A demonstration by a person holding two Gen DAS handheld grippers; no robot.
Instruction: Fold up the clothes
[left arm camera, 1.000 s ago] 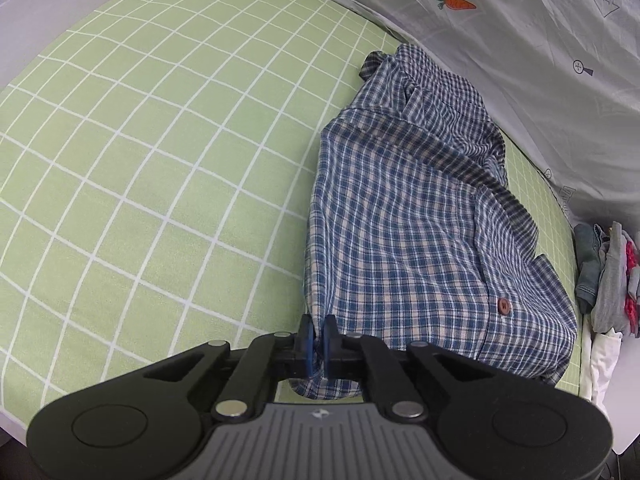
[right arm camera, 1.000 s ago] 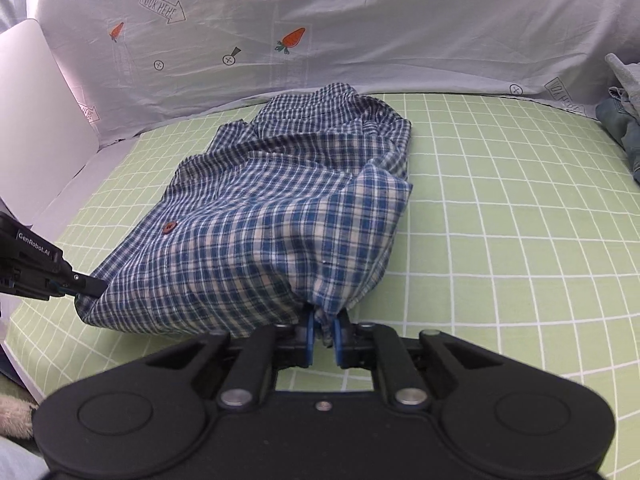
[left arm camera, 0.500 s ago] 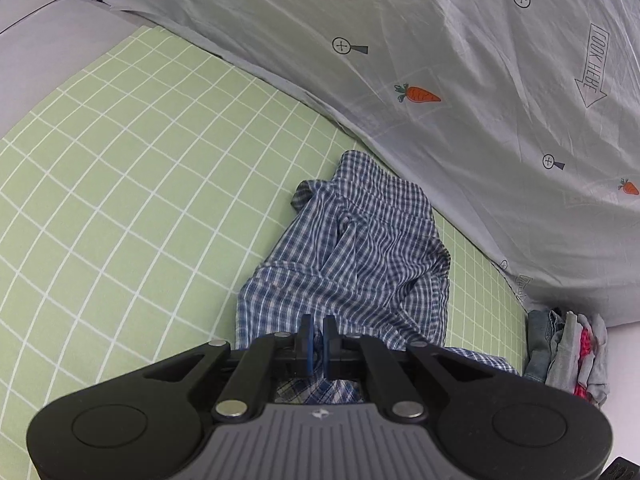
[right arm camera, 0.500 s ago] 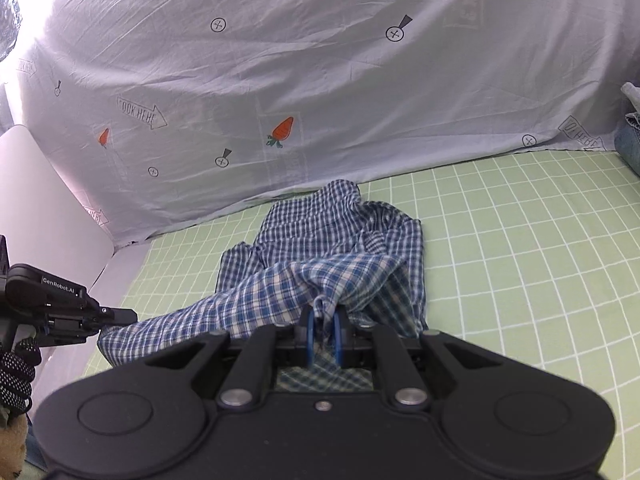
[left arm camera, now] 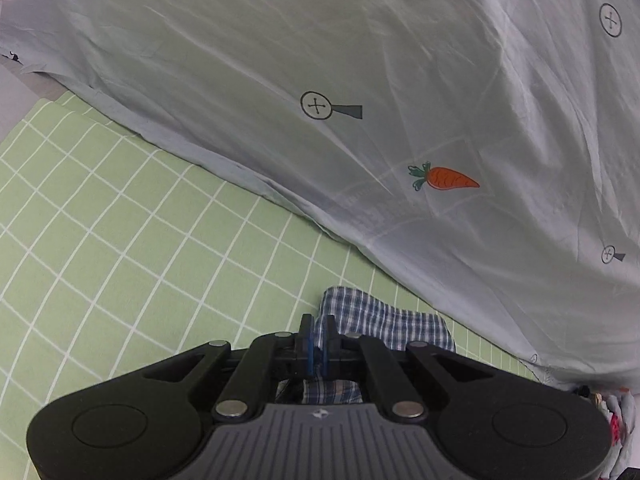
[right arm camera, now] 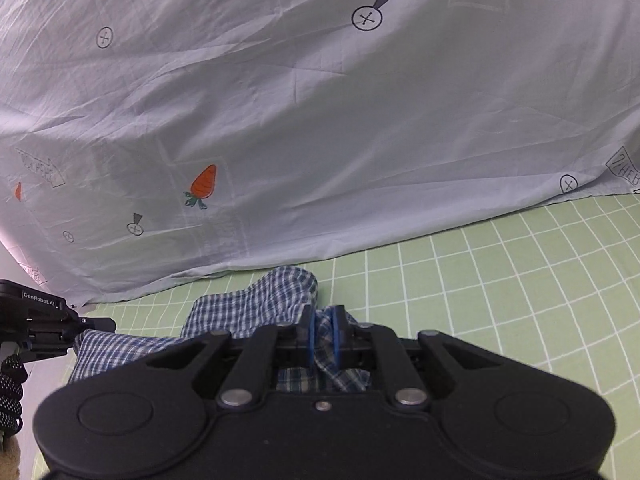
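Note:
A blue and white plaid shirt (right arm camera: 260, 300) lies on the green checked sheet (right arm camera: 500, 280). My right gripper (right arm camera: 323, 328) is shut on a bunched fold of its near edge and holds it raised. My left gripper (left arm camera: 319, 334) is shut on another part of the shirt (left arm camera: 384, 320), also raised; most of the shirt is hidden under the gripper bodies. In the right wrist view the left gripper (right arm camera: 108, 323) shows at the far left, pinching the shirt's corner.
A pale grey cloth backdrop (left arm camera: 400, 80) with carrot and arrow prints hangs behind the bed and meets the sheet (left arm camera: 100, 240) just past the shirt. A pile of other clothes (left arm camera: 616, 412) peeks in at the lower right of the left wrist view.
Both grippers have lifted the shirt's near edge and tilted upward. The backdrop now fills most of both views and much less of the shirt shows.

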